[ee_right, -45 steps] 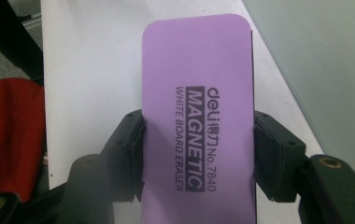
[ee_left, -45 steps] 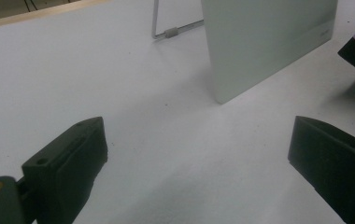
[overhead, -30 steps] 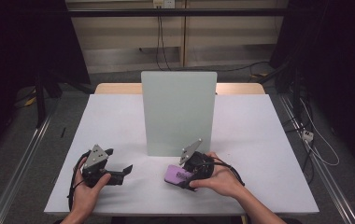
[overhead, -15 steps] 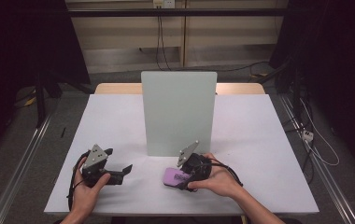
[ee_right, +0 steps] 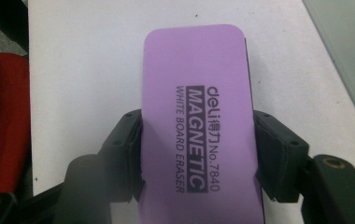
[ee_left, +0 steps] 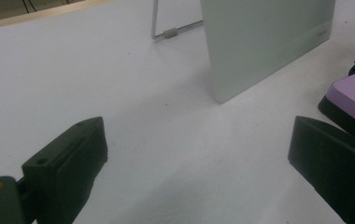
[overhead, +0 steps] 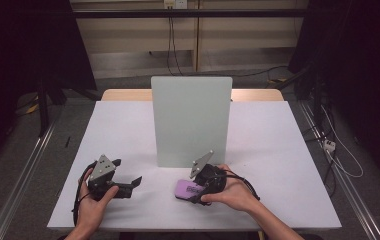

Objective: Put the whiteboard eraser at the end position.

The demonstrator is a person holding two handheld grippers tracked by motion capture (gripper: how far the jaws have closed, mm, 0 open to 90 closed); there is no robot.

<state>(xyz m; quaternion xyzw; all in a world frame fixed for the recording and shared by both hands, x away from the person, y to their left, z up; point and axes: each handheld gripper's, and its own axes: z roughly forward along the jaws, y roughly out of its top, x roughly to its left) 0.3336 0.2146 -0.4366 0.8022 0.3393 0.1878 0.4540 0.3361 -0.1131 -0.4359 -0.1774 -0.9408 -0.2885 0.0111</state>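
A purple magnetic whiteboard eraser (ee_right: 196, 84) with a black base lies low over the white table (overhead: 278, 150), in front of an upright pale green board (overhead: 190, 120). My right gripper (overhead: 198, 187) holds it across its width; both pads (ee_right: 129, 144) press on its long sides, and the jaws have just been opening slightly with the eraser still between them. At the front left my left gripper (overhead: 128, 172) rests in a hand, open, with bare table between its jaws (ee_left: 194, 154). The left gripper view has the eraser (ee_left: 353, 93) at its right edge.
The board (ee_left: 259, 42) stands on a wire stand (ee_left: 171, 32) behind it. Red fabric (ee_right: 3, 121) lies past the table's edge in the right gripper view. Cables run across the floor to the right of the table (overhead: 338, 150).
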